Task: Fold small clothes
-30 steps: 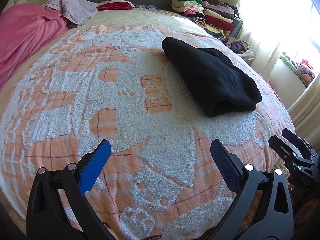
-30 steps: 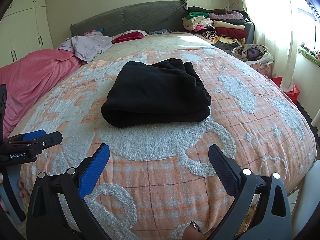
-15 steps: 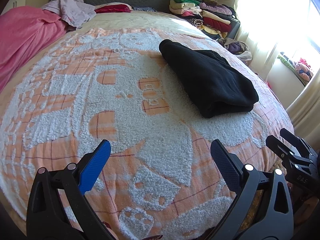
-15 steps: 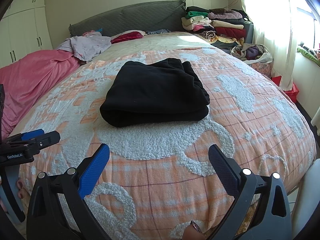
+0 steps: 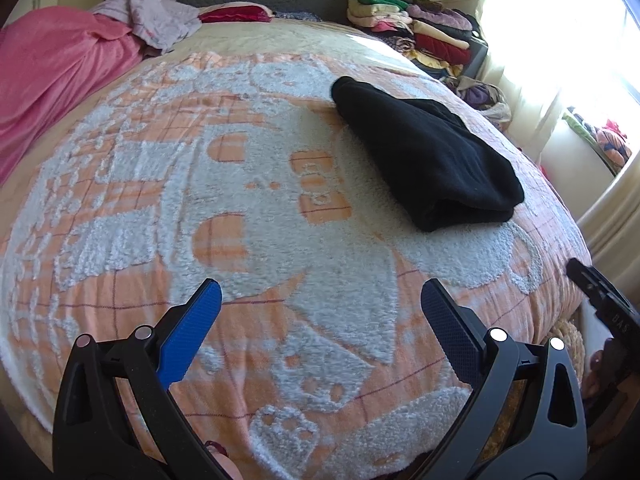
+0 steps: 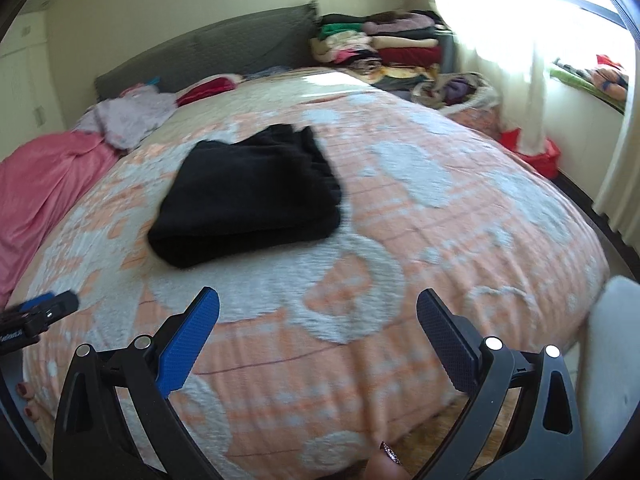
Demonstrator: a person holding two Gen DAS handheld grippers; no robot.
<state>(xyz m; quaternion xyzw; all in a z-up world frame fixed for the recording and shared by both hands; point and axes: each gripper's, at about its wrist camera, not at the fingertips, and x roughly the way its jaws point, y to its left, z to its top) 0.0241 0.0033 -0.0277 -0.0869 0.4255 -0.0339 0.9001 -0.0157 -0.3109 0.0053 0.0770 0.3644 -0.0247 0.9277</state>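
Both grippers have pulled back — fingers point(image 5: 448, 320) wide, empty — folded black garment point(image 6: 248, 196) lying crosswise.

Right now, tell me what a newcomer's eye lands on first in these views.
The folded black garment stands out, dark against the orange-and-white fleece blanket in the middle of the bed. Next come the pink cover bunched along the bed's left edge and the stack of folded clothes by the bright window. Both tools, left and right, are open and empty.
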